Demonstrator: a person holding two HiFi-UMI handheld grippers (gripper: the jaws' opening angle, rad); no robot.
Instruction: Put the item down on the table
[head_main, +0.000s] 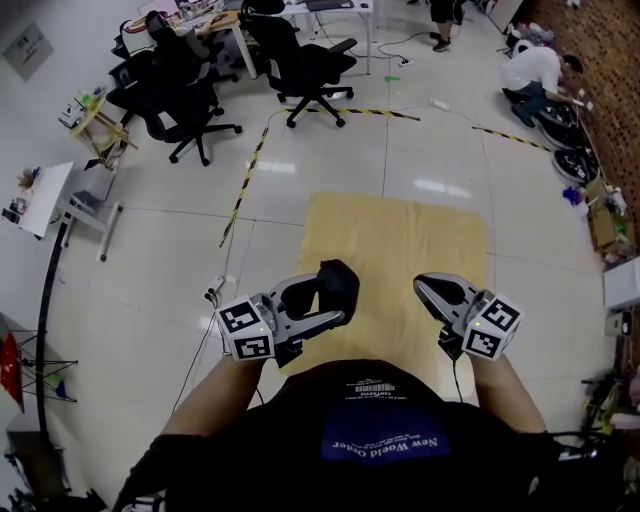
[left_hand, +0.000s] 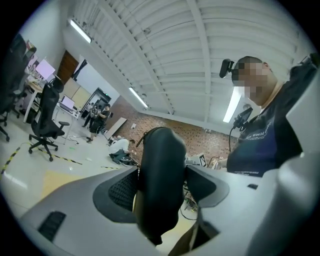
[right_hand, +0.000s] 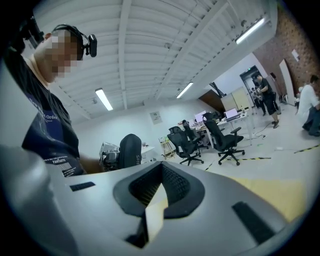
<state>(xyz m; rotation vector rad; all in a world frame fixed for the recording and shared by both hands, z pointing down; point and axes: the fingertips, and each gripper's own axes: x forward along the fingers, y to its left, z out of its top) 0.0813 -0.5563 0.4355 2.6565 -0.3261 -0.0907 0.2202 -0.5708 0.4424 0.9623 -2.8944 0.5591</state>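
A black oval item (head_main: 340, 282) is clamped in my left gripper (head_main: 318, 300), held above the near left part of the light wooden table (head_main: 400, 240). In the left gripper view the item (left_hand: 160, 190) stands upright and fills the gap between both jaws. My right gripper (head_main: 424, 285) hovers over the table's near right part, apart from the item. Its jaws are shut together with nothing between them (right_hand: 159, 167). From the right gripper view the black item (right_hand: 130, 151) shows off to the left.
Black office chairs (head_main: 310, 60) and desks stand on the far side of the white tiled floor. Yellow-black tape (head_main: 245, 170) runs along the floor left of the table. A person (head_main: 535, 75) crouches at the far right by some gear. A white stand (head_main: 40, 195) is at the left.
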